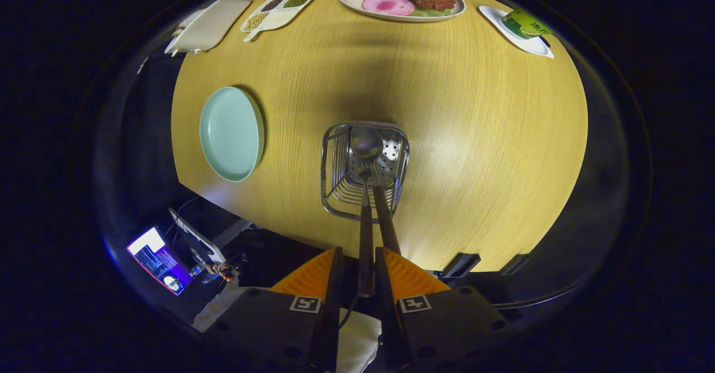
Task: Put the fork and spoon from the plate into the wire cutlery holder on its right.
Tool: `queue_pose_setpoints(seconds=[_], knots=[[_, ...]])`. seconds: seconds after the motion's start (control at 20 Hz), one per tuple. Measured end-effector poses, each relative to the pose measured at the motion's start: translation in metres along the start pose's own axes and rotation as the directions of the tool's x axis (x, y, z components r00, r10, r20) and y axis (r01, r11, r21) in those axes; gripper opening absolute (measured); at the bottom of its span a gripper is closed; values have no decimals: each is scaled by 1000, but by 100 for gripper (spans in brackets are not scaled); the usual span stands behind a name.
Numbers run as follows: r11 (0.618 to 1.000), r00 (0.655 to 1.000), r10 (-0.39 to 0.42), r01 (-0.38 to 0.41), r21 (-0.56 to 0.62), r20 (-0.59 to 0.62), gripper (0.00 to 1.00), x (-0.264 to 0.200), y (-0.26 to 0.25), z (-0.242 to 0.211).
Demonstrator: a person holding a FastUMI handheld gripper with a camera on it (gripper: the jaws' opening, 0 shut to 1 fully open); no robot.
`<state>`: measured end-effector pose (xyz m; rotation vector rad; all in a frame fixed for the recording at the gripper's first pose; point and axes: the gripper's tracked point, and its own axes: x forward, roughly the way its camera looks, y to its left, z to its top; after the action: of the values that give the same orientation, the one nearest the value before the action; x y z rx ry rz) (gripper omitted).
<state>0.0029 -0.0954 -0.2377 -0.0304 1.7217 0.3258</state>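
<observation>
Gripper view, looking down along our claw [359,272]: its two fingers are drawn narrow on the dark handle of a spoon [366,144], whose bowl already hangs inside the wire cutlery holder [364,169] just ahead of the fingertips. A second dark handle [385,216], which we take for the fork's, leans in the holder just beside the spoon and slightly to the claw's right; its head is hidden, so we cannot be sure. The pale green plate [231,133] lies bare, ahead and well off to the claw's left on the wooden table [475,138]. To finish this step well, we judge, we should keep the spoon upright and centred over the basket, lower until the bowl nears the perforated bottom, then part the fingers gently so the handle settles against the rim without tipping the light holder or knocking its neighbour. Dishes of food stand far beyond.
</observation>
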Motion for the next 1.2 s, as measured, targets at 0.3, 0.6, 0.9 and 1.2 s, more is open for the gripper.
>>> queue_pose_setpoints(seconds=[0.3,0.6,0.9,1.2], knots=[[998,986,30,-21,-54,161,97,-29,12,-9],[988,875,156,-129,-88,459,99,-90,59,-9],[988,582,153,-76,-134,799,99,-167,92,12],[998,236,49,21,-56,971,99,-240,98,28]])
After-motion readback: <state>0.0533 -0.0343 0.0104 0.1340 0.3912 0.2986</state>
